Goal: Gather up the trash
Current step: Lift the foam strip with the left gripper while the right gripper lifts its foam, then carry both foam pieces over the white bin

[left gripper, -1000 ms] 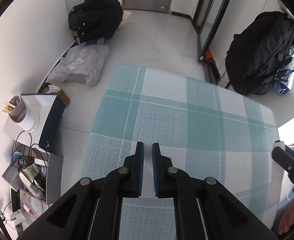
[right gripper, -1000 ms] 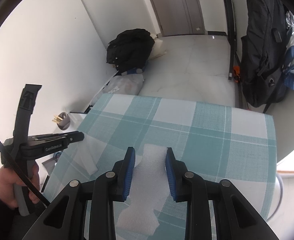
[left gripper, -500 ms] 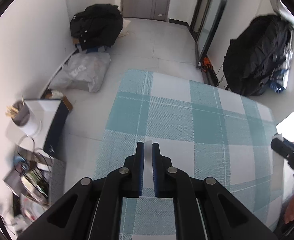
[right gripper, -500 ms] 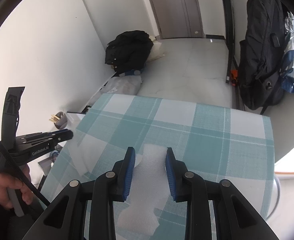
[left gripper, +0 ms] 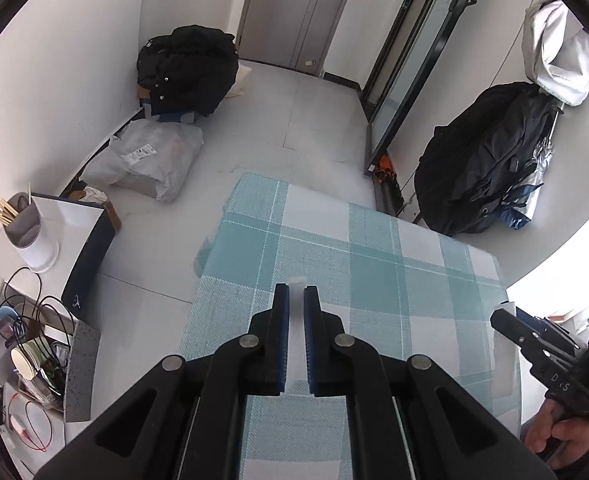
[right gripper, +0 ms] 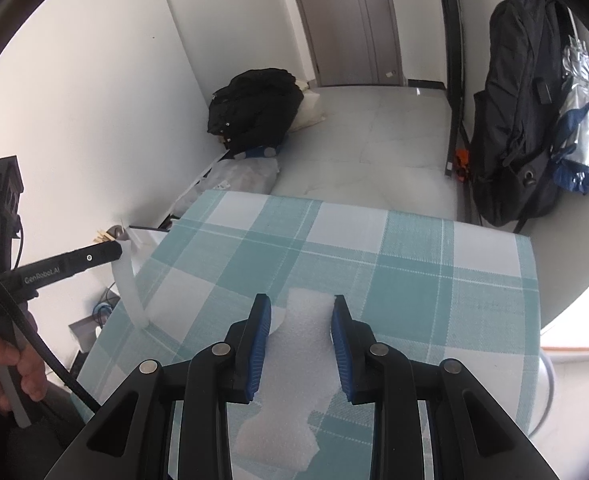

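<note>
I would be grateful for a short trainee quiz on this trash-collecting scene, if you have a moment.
1. True or false: the left gripper has its jaws wide open.
2. What lies between the jaws of the right gripper? A) a foam sheet B) a paper cup C) a backpack
3. Fill in: the tablecloth is checked white and ____.

Key: 1. False: the jaws are shut on a white strip. 2. A. 3. Teal.

White walls, grey tiled floor, grey door
</note>
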{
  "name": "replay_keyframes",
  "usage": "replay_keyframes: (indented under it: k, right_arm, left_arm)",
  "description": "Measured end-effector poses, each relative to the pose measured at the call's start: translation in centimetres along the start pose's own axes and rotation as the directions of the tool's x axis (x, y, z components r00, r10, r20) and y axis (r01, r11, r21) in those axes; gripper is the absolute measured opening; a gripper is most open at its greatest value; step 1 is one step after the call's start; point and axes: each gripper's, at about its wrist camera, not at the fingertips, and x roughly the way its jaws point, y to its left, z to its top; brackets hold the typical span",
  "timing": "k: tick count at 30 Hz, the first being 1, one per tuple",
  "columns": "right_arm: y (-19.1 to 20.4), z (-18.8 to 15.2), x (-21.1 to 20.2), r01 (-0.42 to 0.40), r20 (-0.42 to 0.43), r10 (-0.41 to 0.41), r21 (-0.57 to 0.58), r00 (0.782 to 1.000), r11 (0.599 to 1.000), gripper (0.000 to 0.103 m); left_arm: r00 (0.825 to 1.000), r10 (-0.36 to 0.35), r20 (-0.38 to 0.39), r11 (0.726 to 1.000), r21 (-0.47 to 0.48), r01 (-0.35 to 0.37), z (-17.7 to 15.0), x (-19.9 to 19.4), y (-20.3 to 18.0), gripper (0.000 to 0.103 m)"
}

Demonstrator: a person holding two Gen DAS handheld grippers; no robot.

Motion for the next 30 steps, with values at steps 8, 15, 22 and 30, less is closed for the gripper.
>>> replay_keyframes:
  k: [8,15,22,30]
  right_arm:
    - [-0.5,-0.5,-1.1,-0.002,0.017,0.002,0.028,1.000,1.000,0.029]
    - [-0.7,-0.8,-3.0,-0.008,0.049,0.007,0.029,0.999,1.000,0.029]
    - [-1.2,-0.8,-5.5,-0.020,0.094,0.016,0.049,0.995,0.999,0.029]
    - [-1.9,-0.7,-9.1,0.005,0.145,-0.012,0.050,0.989,0.999,0.029]
  left_arm:
    - [1.000,-0.017,0.012,0.998,0.055,0.017,-0.5,-1.2,-1.6,0.003]
    - [0.999,0.042,0.002,0.989,0.141,-0.042,-1.1,-2.0,-3.8,0.002]
    - [0.999,0.021,0.024,0.991,0.130,-0.024,-1.4,-3.7,-5.6,0.002]
    - [0.996,-0.056,0.064,0.987,0.156,0.045,-1.0,-5.7,-10.1,0.002]
